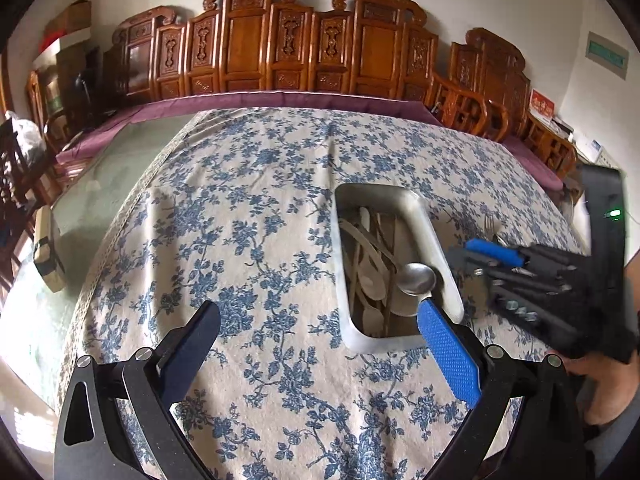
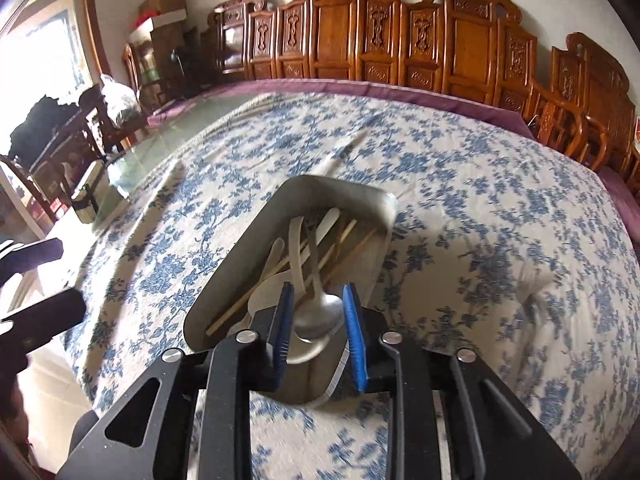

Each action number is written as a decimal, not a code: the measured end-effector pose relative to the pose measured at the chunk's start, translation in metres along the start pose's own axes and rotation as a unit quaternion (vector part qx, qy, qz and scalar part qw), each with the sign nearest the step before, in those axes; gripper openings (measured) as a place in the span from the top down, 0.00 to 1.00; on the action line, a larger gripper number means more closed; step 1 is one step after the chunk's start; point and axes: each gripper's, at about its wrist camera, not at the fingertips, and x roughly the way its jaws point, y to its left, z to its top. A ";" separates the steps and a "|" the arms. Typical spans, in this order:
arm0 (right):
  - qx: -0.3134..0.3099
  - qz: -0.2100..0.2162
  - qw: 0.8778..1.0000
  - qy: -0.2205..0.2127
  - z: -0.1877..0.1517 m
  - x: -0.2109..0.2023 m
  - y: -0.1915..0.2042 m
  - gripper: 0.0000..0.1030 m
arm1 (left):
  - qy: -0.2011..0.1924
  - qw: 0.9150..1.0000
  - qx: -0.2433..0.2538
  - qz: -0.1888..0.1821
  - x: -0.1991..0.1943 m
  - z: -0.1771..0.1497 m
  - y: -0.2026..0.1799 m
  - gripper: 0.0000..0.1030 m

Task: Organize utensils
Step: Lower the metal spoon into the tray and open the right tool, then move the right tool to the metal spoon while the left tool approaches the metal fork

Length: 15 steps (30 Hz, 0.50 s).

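A metal tray (image 2: 248, 248) sits on the blue-flowered tablecloth (image 2: 460, 184), holding white spoons (image 2: 296, 240), wooden chopsticks (image 2: 340, 248) and a metal spoon (image 2: 320, 316). My right gripper (image 2: 318, 287) hovers over the tray's near end. Its blue pads stand apart on either side of the spoon bowl without touching it, and the spoon rests in the tray. In the left wrist view the same spoon (image 1: 416, 278) lies in the tray (image 1: 424, 216), with the right gripper's blue pad (image 1: 494, 251) just right of it. My left gripper (image 1: 320, 312) is wide open and holds nothing, near the tray's front left corner.
A fork (image 1: 490, 224) lies on the cloth right of the tray. A small box (image 1: 48, 248) stands on the bare glass tabletop (image 1: 100, 184) at the left. Carved wooden chairs (image 1: 248, 40) line the far side. A person's hand (image 1: 600, 392) grips the right tool.
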 end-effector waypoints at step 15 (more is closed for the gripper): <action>-0.004 -0.065 0.998 -0.009 -0.080 -0.060 -0.089 0.40 | 0.010 0.998 0.048 -0.027 -0.002 -0.008 -0.050 0.08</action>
